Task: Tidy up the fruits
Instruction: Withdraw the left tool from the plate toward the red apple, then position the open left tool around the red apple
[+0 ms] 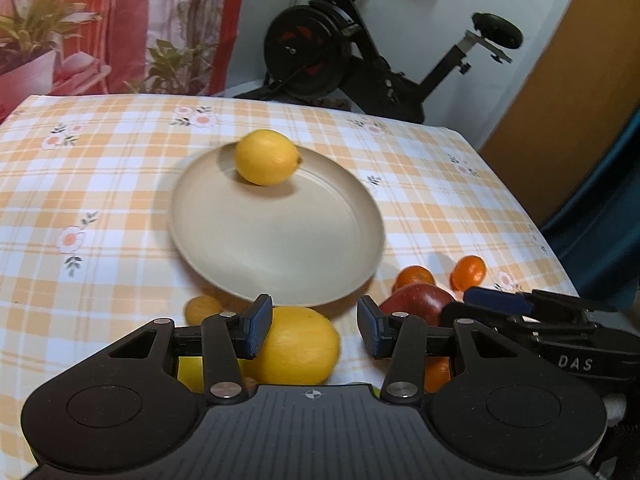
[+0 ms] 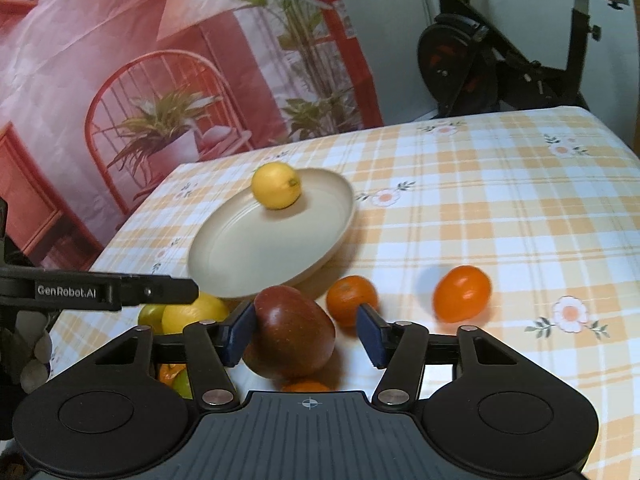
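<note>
Left wrist view: the left gripper [image 1: 314, 330] hangs low over the table, jaws spread wide, holding nothing.
Nearest fruit: a large yellow oval fruit [image 1: 298, 346] lies just behind the left finger pad [image 1: 256, 326], partly hidden by it.
Right wrist view: the right gripper [image 2: 306, 340] is also spread wide; a dark red apple [image 2: 290, 334] sits between its fingers, against the left pad, clear of the right one.
Beside the apple: a small orange mandarin [image 2: 350, 304] lies just behind the right finger, a second orange mandarin [image 2: 462, 294] further right, apart from it.
Middle: a round beige ceramic plate [image 1: 280, 248] rests on the orange-and-white checked tablecloth [image 1: 100, 200].
On the plate: a yellow lemon [image 1: 267, 157] sits at the far rim.
Far: a black exercise bike [image 1: 360, 48] stands past the table edge.
</note>
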Demonstrator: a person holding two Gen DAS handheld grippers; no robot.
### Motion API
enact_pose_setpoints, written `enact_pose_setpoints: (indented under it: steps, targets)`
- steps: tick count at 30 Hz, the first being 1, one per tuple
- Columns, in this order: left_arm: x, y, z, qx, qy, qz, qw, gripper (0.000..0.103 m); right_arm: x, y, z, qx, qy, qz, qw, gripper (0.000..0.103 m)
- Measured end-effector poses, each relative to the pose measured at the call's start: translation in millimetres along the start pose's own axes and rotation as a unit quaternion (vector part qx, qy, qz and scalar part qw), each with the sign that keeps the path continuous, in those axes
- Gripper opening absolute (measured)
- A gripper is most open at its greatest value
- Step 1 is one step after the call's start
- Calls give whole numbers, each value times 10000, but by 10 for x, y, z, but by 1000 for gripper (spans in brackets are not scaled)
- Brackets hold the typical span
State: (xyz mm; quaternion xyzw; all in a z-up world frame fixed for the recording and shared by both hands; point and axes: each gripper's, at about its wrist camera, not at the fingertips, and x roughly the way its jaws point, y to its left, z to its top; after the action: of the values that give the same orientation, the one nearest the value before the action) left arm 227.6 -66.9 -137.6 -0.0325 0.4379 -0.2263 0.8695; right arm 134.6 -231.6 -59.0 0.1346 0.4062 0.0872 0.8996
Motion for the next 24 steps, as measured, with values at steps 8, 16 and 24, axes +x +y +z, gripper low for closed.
enact_pose_setpoints:
  steps: [8, 16, 24]
  targets:
    - [84, -152, 41, 125, 57, -261, 9996, 48, -57, -96, -23, -43, -46, -263, 9996, 44]
    - [199, -276, 69, 174, 205, -519, 9983, 48, -78, -126, -60, -131, -31, -285, 9995, 44]
    - [379, -267, 77, -145, 516, -974, 9938, 47, -154, -9, -95, -598, 28, -401, 9974, 45]
